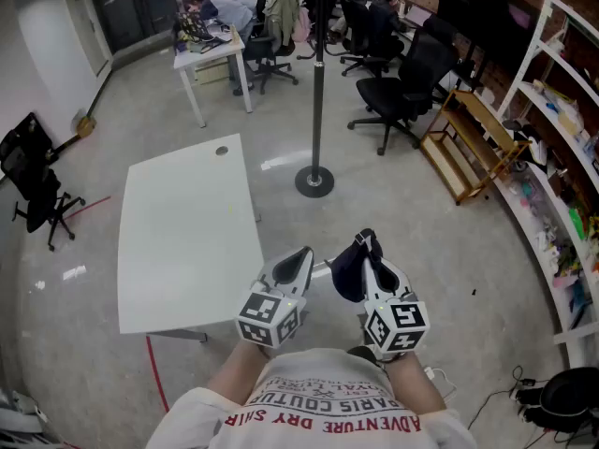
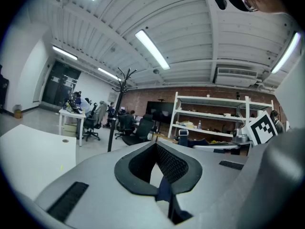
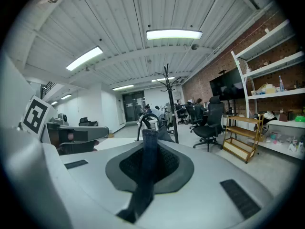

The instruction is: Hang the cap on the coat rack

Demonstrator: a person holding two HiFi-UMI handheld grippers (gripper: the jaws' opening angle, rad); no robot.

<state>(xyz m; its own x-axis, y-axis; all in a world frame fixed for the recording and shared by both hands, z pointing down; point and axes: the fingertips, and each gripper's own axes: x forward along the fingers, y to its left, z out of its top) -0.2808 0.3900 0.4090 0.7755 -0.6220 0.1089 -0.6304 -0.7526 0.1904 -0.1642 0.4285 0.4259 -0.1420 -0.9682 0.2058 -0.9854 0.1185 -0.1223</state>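
A dark navy cap [image 1: 344,271] hangs from my right gripper [image 1: 368,242], low in the head view, in front of the person's chest. In the right gripper view, the cap's blue strap [image 3: 148,163] runs pinched between the shut pads, with a loop showing above them. My left gripper [image 1: 301,254] is close beside it on the left. Its pads stand slightly apart and hold nothing. The coat rack [image 1: 316,82], a dark pole on a round base [image 1: 314,181], stands on the floor some way ahead. Its branched top shows in both gripper views [image 2: 122,86] [image 3: 167,85].
A white table [image 1: 185,227] stands ahead on the left, nearer than the rack. Black office chairs [image 1: 404,80] and a low wooden shelf [image 1: 473,143] are to the right of the rack. White shelving [image 1: 562,120] lines the right wall. A desk with seated people [image 1: 211,47] is at the back.
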